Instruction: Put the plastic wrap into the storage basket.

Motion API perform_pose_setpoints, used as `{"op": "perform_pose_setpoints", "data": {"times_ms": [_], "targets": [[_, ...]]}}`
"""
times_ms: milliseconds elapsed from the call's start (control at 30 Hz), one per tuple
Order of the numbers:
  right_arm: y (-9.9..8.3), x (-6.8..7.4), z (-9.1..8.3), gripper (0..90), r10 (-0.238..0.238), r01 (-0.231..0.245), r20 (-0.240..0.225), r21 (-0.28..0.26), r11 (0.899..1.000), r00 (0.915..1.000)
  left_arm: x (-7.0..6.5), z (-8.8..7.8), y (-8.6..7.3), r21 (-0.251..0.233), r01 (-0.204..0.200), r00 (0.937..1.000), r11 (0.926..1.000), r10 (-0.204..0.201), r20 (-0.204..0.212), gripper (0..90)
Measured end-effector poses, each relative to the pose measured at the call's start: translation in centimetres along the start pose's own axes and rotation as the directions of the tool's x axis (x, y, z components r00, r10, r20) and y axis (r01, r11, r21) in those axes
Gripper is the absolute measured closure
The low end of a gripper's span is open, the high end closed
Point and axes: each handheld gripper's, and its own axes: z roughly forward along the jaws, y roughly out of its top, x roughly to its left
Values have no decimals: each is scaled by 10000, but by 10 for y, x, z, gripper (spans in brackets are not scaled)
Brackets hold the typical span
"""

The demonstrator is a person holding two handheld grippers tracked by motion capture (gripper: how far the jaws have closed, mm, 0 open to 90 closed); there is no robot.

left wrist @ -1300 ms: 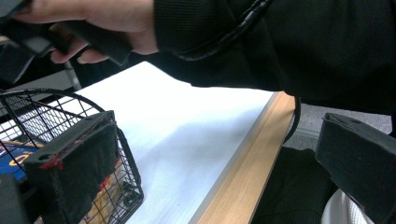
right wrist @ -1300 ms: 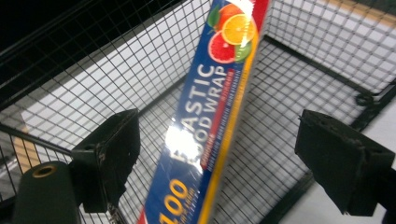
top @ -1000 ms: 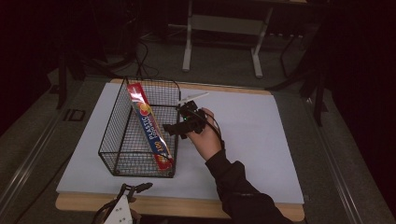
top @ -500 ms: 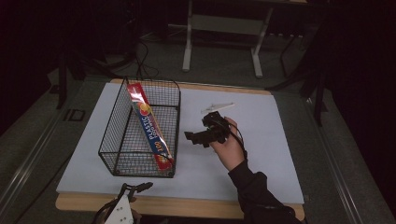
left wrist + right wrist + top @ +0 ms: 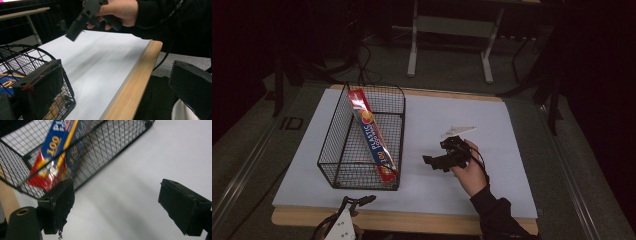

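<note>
Counter (image 5: 512,165) first — wide white sheet over a wooden top, bare across the middle. On its left half, a black wire basket (image 5: 337,150), open-topped. Inside it, leaning corner to corner, a long plastic-wrap box (image 5: 373,132), one end low at the near right corner, the other propped up on the far rim; red, blue and yellow print, "100" readable in the right gripper view (image 5: 53,150). Probably light and stiff, thin cardboard that would dent under a hard squeeze — best taken across the narrow faces near the raised end, clear of the wires. Right tool (image 5: 446,159) held above the bare sheet, well right of the basket, jaws spread wide, nothing between them. Left tool (image 5: 354,202) down at the near edge of the counter, just beside the basket's corner, jaws also apart and empty.
</note>
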Motion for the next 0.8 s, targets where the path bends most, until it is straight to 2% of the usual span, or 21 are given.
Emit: {"op": "perform_pose_setpoints", "data": {"times_ms": [100, 233, 467, 633, 800], "targets": [[-10, -3, -1, 136, 57, -57, -84, 80, 10000, 9999, 0, 0, 0, 6, 0, 10000, 10000, 0, 1, 1], [-23, -5, -1, 143, 13, -18, 212, 247, 9997, 9998, 0, 0, 0, 15, -15, 10000, 10000, 15, -2, 0], [-47, -9, -4, 144, 97, -99, 143, 147, 9998, 9999, -1, 0, 0, 30, -23, 10000, 10000, 23, -4, 1], [-58, -9, -2, 146, -30, 28, 240, 78, 10000, 9997, -1, 0, 0, 42, -41, 10000, 10000, 41, -13, 1], [-68, -8, -3, 146, -407, 405, 300, 76, 9992, 9987, -1, 0, 0, 48, -41, 10000, 10000, 41, -14, 1]]}}
